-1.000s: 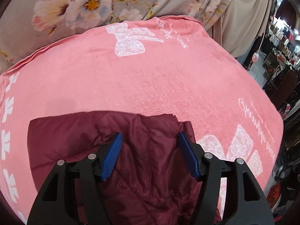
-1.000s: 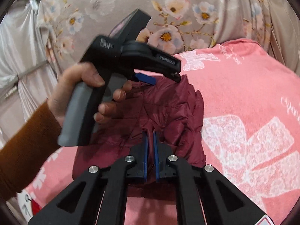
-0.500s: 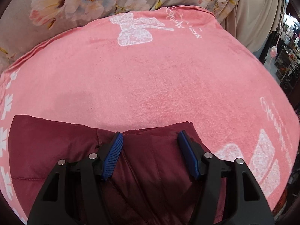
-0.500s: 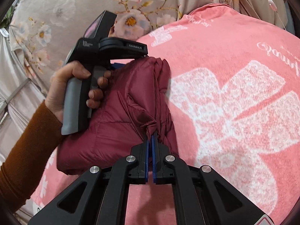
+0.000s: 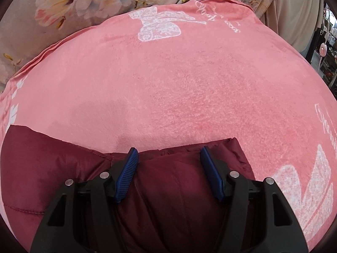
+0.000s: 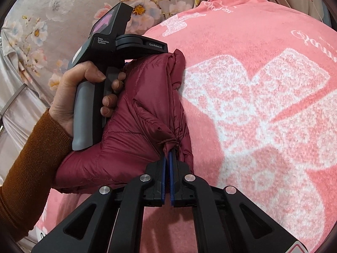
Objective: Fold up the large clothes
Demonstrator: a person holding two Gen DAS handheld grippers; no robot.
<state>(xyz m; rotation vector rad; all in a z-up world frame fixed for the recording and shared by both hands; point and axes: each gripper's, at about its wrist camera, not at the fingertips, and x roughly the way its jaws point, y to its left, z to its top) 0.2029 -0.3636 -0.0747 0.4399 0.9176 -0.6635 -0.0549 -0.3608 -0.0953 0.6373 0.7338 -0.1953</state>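
Note:
A maroon puffer jacket (image 5: pixel 179 189), folded into a thick bundle, lies on a pink blanket (image 5: pixel 179 84) printed with white bows. My left gripper (image 5: pixel 168 150) is shut on the bundle's thick folded end, its blue pads wide apart with the padding filling the gap. In the right wrist view the jacket (image 6: pixel 137 109) stretches away from me, and my right gripper (image 6: pixel 169 154) is shut on a puckered pinch of its near edge. At the far end a hand (image 6: pixel 84 88) holds the left gripper's black body (image 6: pixel 118 46), its fingers hidden behind the jacket.
Floral grey fabric (image 5: pixel 84 0) rises behind the blanket (image 6: pixel 252 105). A beige drape (image 5: pixel 294 10) hangs at the back right, with shop shelves (image 5: pixel 328 59) beyond it. A brown sleeve (image 6: pixel 21 168) comes in from the left. Pink blanket stretches right of the jacket.
Both grippers sank with the jacket, which went from hanging above the blanket to lying on it. The right jaws closed tight on the fabric pinch and the right view rolled.

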